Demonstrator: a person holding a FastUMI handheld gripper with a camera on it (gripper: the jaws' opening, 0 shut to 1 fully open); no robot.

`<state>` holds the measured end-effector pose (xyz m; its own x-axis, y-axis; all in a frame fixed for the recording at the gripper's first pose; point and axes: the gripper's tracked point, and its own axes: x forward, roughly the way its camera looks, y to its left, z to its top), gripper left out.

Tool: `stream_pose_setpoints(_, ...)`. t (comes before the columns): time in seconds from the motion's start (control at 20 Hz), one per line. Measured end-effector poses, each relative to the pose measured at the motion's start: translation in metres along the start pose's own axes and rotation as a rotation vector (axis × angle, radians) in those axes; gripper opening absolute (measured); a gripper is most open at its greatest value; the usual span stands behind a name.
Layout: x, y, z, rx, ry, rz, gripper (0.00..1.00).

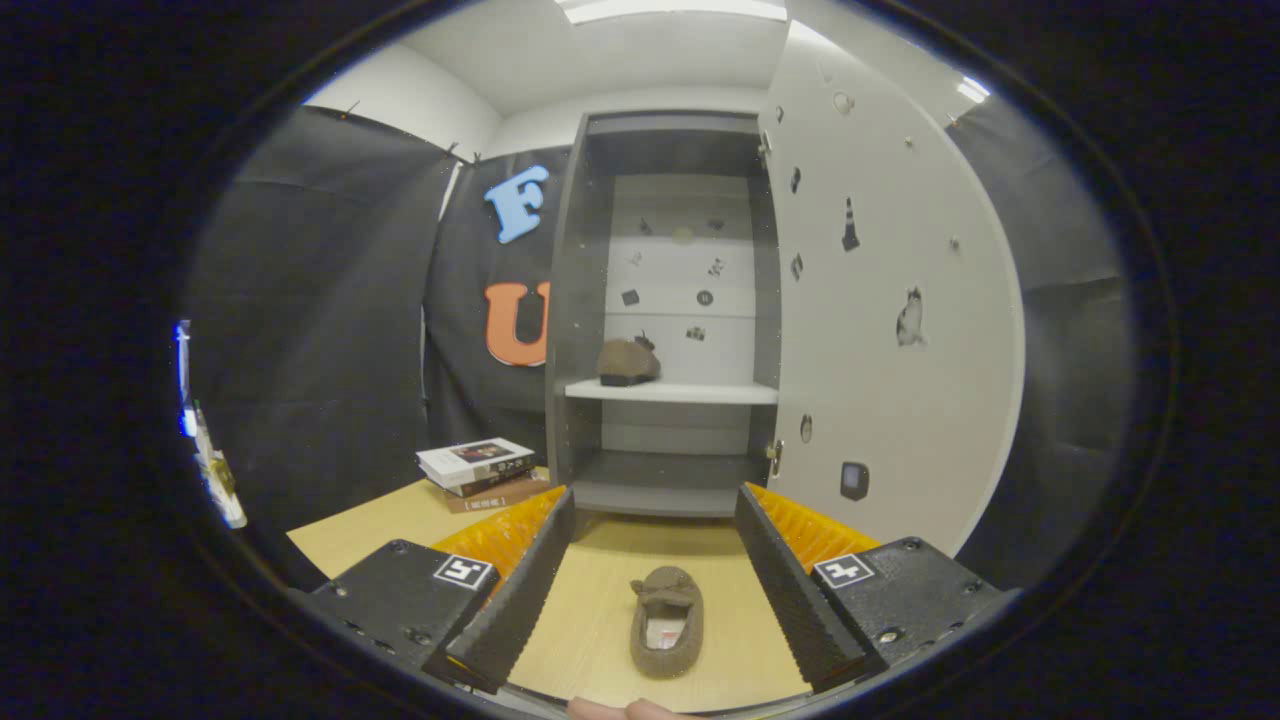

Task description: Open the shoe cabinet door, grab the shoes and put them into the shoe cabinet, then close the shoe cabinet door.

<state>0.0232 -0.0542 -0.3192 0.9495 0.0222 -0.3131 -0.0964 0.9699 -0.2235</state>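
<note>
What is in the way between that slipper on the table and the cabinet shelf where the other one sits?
Nothing visible. The slipper lies on the table between the open fingers of the hand-held gripper, not gripped. The cabinet door is swung open to the right, and the shelf has free room beside the other slipper.

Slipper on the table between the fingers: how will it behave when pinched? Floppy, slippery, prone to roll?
The slipper looks soft and fuzzy, so its sides will probably cave under a pinch. It probably grips well rather than slipping. It lies flat on its sole, so rolling is unlikely. The gripper is open, its fingers either side, not touching.
</note>
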Motion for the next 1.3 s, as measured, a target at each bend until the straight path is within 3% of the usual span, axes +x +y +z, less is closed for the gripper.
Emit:
stream_pose_setpoints(0.45,0.081,0.014,-0.150,0.009,0.374,0.013,0.95)
stream_pose_setpoints(0.7,0.110,0.013,-0.204,0.045,0.551,-0.009,0.72)
stream_pose_setpoints(0.85,0.133,0.011,-0.229,0.091,0.614,-0.005,0.63)
stream_pose_setpoints(0.9,0.143,0.003,-0.236,0.093,0.614,-0.027,0.50)
stream_pose_setpoints(1.0,0.145,0.003,-0.233,0.148,0.598,-0.003,0.08)
stream_pose_setpoints(1.3,0.126,-0.002,-0.189,0.120,0.488,0.053,0.06)
